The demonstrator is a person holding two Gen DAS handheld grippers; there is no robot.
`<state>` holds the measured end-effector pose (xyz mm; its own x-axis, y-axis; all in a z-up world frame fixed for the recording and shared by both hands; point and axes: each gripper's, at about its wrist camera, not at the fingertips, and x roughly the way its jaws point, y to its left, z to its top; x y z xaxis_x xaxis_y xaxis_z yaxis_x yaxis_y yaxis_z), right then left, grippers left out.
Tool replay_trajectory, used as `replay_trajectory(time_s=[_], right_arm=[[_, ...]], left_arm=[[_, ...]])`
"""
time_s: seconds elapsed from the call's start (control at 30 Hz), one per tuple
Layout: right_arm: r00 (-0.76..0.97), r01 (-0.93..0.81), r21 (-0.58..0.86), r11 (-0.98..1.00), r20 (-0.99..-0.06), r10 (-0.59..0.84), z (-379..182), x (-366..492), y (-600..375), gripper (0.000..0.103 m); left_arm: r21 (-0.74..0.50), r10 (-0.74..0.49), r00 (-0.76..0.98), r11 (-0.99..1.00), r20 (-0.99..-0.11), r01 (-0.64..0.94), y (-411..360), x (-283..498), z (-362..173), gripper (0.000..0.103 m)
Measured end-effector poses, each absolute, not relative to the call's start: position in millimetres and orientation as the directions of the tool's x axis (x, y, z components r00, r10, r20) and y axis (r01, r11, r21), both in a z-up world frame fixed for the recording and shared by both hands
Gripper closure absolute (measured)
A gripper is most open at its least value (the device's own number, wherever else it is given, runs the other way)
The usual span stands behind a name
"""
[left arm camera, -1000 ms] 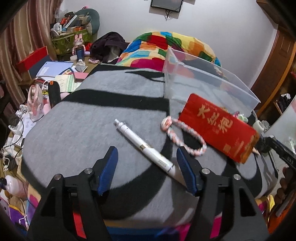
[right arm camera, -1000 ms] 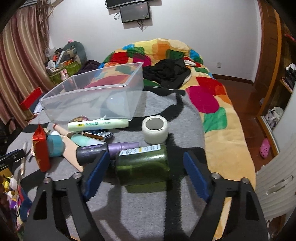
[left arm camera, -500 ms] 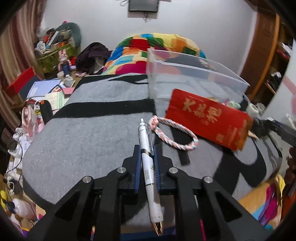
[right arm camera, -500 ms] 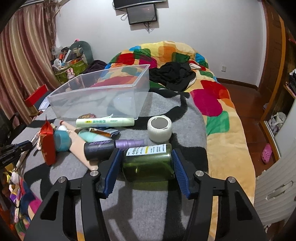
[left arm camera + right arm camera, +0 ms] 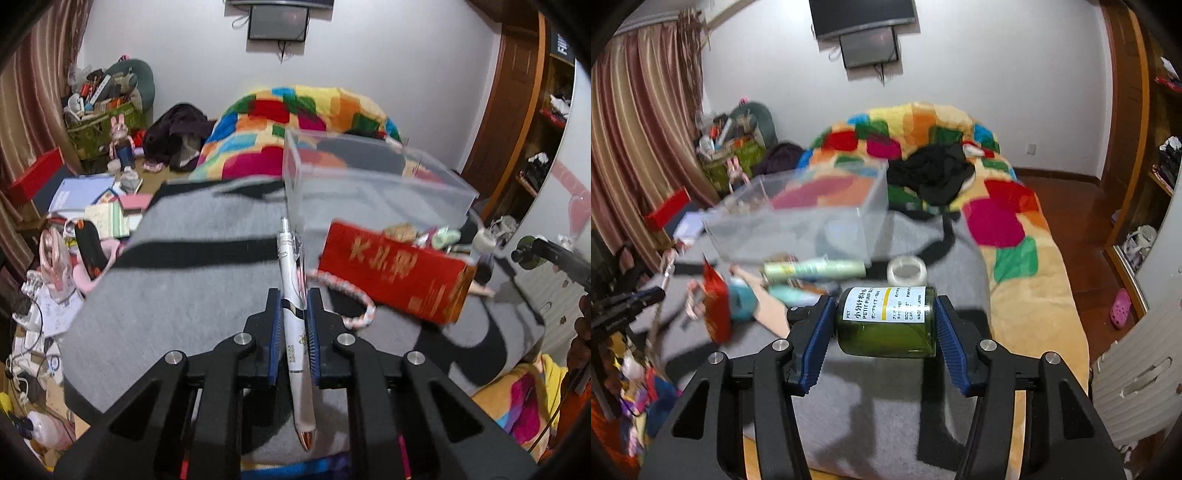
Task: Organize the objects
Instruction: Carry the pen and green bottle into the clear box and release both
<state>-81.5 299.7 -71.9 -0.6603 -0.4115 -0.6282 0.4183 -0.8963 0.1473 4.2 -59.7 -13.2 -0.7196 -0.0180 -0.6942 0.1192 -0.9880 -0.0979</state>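
Green bottle point(image 5: 886, 325) hides its cap behind right claw point(image 5: 885, 332).

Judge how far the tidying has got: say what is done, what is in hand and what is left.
Done: little that shows; no item is plainly visible in the clear bin. In hand: the left claw is shut on the pen, the right claw on the green bottle. Left: the red packet, the cord, the tape roll and the tube lie on the grey blanket.
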Motion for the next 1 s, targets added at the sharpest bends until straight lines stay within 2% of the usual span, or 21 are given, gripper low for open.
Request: replay_trajectory(time_s=[0.2, 0.6, 0.8, 1.0], right_arm=[[-0.694, 0.458, 0.162, -0.874, -0.549, -0.465, -36, -85, 279, 0.052], [-0.697, 0.476, 0.158, -0.865, -0.532, -0.481, -18, -130, 218, 0.052], [-0.685, 0.466, 0.151, -0.872, -0.561, -0.464, -24, -153, 197, 0.052], [-0.647, 0.454, 0.125, -0.882, -0.635, -0.423, -45, -180, 180, 0.052]], left_arm=[[-0.125, 0.000, -0.771, -0.987, -0.636, 0.103, -65, -11, 16, 0.090], [-0.150, 0.017, -0.863, -0.986, -0.505, 0.069, -66, -50, 74, 0.090], [-0.164, 0.022, -0.894, -0.985, -0.448, 0.057, -63, -74, 91, 0.090], [-0.150, 0.000, -0.883, -0.985, -0.469, 0.079, -61, -113, 79, 0.090]])
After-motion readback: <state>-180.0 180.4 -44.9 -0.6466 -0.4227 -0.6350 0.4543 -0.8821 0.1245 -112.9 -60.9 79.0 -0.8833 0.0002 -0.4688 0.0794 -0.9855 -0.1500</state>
